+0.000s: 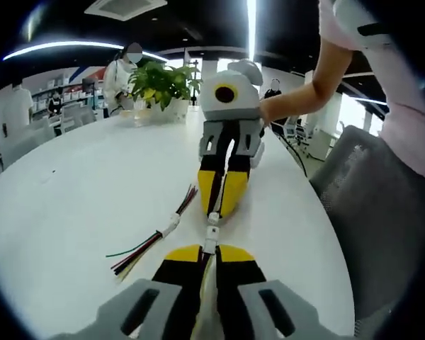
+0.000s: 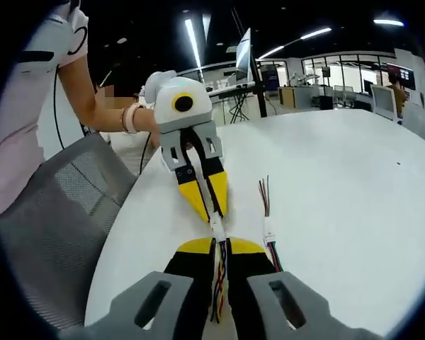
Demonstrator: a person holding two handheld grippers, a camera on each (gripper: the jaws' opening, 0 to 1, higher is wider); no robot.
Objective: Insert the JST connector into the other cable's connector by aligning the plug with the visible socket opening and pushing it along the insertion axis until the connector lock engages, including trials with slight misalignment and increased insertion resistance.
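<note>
Both grippers meet nose to nose over the white table [image 1: 71, 205], low in the centre of each frame. In the left gripper view, the left gripper [image 1: 208, 249] is pinched together on a small white connector [image 1: 210, 241], and the right gripper [image 1: 222, 207] comes down from above, its yellow tips closed on the other connector [image 1: 213, 218]. The two white pieces sit end to end, touching or nearly so; whether the lock has caught, I cannot tell. In the right gripper view, the same meeting: the right gripper [image 2: 220, 244] clamped on its cable, coloured wires trailing back between the jaws, the left gripper [image 2: 211, 205] facing it.

So alignment looks done, and my read is that the final push along the axis is what remains.

A spare cable [image 1: 156, 237] lies just left of the joint in the left gripper view, clear of the line. The table edge and a grey mesh chair [image 1: 368, 212] sit to the right there, fairly near; plenty of open surface to the left. A potted plant [image 1: 163, 85] stands well back.
</note>
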